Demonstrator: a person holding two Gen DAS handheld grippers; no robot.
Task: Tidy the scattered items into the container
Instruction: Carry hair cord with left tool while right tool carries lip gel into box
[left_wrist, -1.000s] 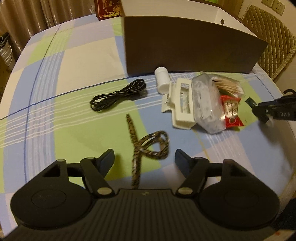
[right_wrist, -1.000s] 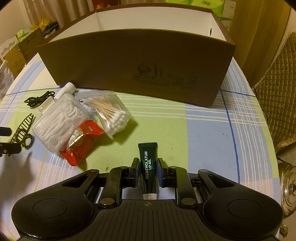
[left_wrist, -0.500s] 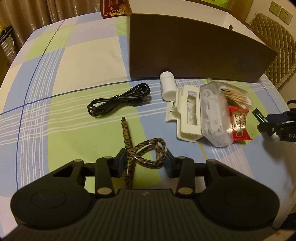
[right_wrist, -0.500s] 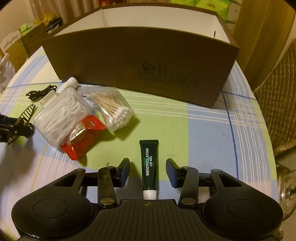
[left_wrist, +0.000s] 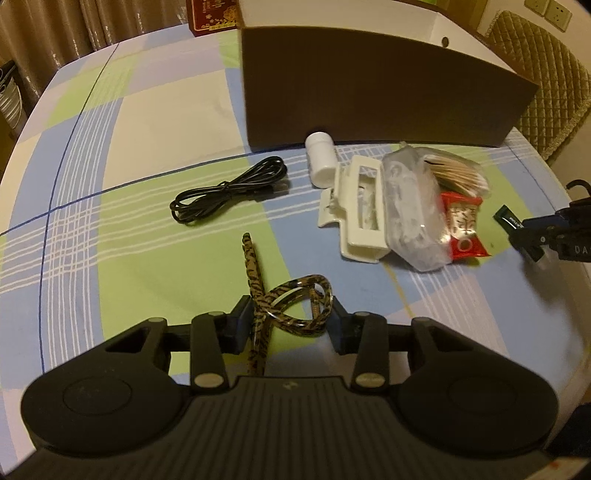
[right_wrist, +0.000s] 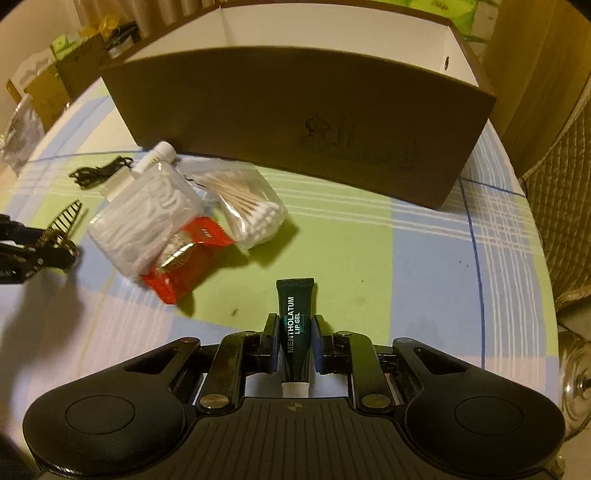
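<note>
A round table under a blue, green and cream checked cloth (left_wrist: 155, 155) carries everything, and the biggest thing on it is a brown cardboard box (right_wrist: 295, 122) with a white inside, open at the top; what shows of its interior from the right wrist view is bare white wall, and its floor is hidden. Just in front of the box lies a huddle of loose items: a clear pouch of white floss picks (right_wrist: 147, 218), a clear bag of cotton swabs (right_wrist: 251, 210) beside it, a red snack packet (right_wrist: 184, 262) leaning on the pouch, a white hair claw (left_wrist: 360, 210) and a small white bottle (left_wrist: 320, 158) touching the claw. A coiled black cable (left_wrist: 229, 188) lies apart, to the left. The left gripper (left_wrist: 288, 321) is clamped on a leopard-print hair clip (left_wrist: 291, 299), pads pressing its loop. The right gripper (right_wrist: 295, 339) is clenched on a dark green lip gel tube (right_wrist: 295, 325), white cap toward the camera.
</note>
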